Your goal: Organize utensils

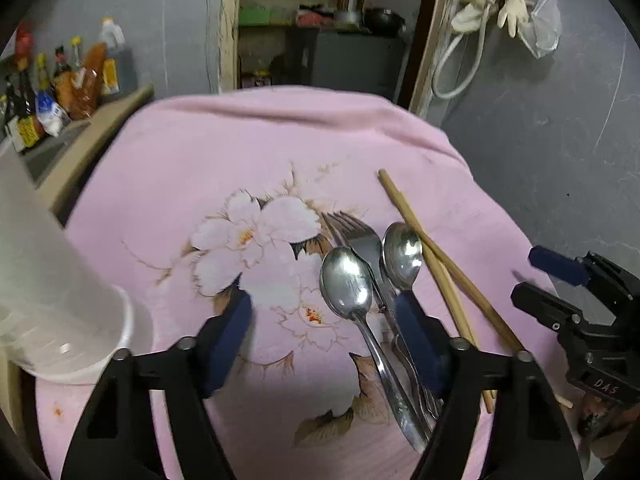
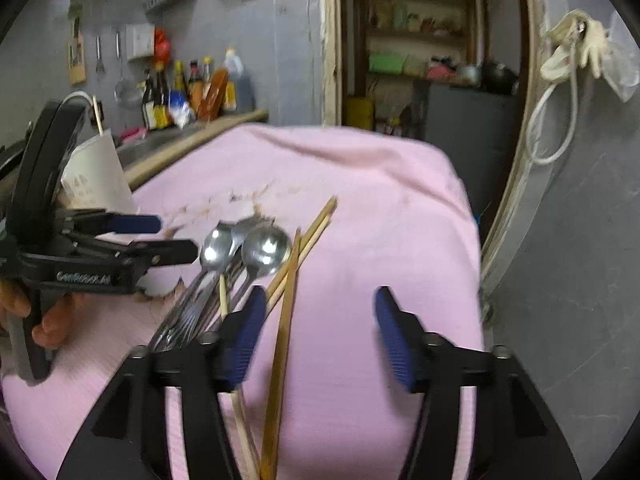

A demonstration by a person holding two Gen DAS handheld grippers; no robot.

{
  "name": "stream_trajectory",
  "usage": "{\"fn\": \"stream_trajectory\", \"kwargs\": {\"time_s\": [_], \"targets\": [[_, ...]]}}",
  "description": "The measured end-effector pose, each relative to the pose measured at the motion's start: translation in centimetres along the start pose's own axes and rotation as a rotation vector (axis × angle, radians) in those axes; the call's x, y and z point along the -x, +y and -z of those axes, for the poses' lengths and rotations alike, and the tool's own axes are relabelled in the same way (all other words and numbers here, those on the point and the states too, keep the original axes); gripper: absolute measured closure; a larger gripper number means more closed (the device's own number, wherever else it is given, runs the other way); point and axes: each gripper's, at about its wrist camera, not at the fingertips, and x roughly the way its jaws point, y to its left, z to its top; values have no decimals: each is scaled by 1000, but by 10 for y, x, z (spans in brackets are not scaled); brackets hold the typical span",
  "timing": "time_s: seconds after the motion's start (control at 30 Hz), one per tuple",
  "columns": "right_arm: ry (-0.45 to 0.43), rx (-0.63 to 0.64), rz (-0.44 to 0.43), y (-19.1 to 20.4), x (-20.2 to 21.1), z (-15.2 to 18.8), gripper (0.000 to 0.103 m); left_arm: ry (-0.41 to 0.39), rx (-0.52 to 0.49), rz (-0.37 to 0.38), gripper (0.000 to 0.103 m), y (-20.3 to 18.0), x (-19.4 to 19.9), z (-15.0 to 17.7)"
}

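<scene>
Utensils (image 1: 372, 280) on pink cloth (image 1: 200, 152); left tongs (image 1: 324, 312), right tongs (image 2: 320, 328) both agape, empty.

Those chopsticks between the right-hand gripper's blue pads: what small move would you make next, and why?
Probably close the right gripper on the chopsticks. Its jaws stand open with one stick between the pads, untouched, while the spoons and fork still lie loose on the pink cloth. The white container waits to the left.

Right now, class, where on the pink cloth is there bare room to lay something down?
Free: the far half of the pink cloth beyond the fork, and the strip right of the chopsticks. Crowded: the spoons, fork and chopsticks heap together; the white cup fills the left edge.
</scene>
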Motion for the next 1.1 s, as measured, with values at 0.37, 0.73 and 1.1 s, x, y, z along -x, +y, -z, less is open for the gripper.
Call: {"fn": "stream_trajectory", "kwargs": {"time_s": [0.37,0.73,1.1], "targets": [[150,4,-41,1,-32,-5,75,79,58,53,66,24,-26,-17],[238,182,78,19,-60,-21,94,79,31,43,101,18,-31,-22],[23,28,61,5,-14,-20,99,-87,9,-7,103,6,3,-21]]}}
